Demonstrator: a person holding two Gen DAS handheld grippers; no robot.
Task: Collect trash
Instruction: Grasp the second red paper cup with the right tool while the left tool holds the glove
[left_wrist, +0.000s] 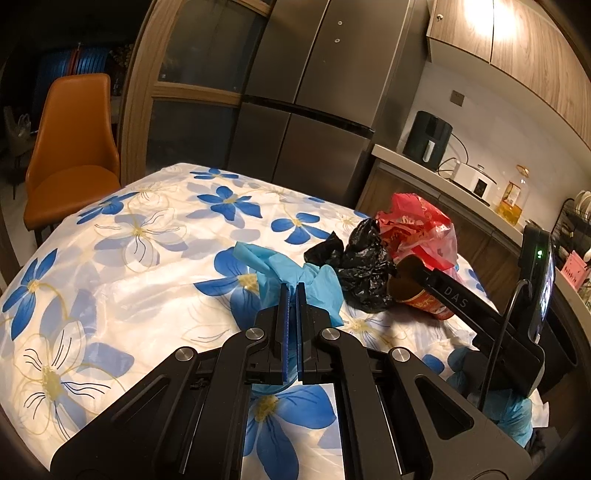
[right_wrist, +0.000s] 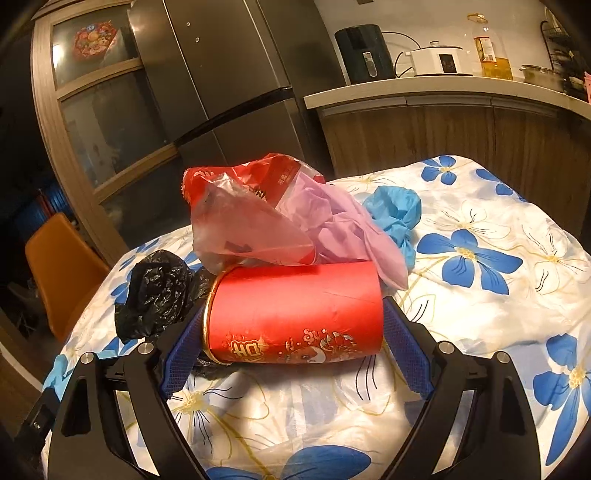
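My left gripper (left_wrist: 294, 290) is shut on a crumpled blue glove (left_wrist: 291, 271) on the flowered tablecloth (left_wrist: 147, 236). My right gripper (right_wrist: 293, 317) has its jaws closed against both ends of a red paper cup (right_wrist: 295, 314) lying on its side; the cup also shows in the left wrist view (left_wrist: 421, 297). A crumpled black plastic bag (right_wrist: 155, 291) lies left of the cup and shows in the left wrist view (left_wrist: 358, 266). A red and clear plastic bag (right_wrist: 240, 210) with a pink glove (right_wrist: 343, 229) lies behind the cup. Another blue glove (right_wrist: 397, 212) lies further right.
An orange chair (left_wrist: 70, 155) stands at the table's far left. A steel fridge (left_wrist: 314, 99) stands behind the table. A counter (right_wrist: 443, 90) to the right holds a black air fryer (right_wrist: 364, 53), a white cooker (right_wrist: 437, 59) and an oil bottle (right_wrist: 493, 51).
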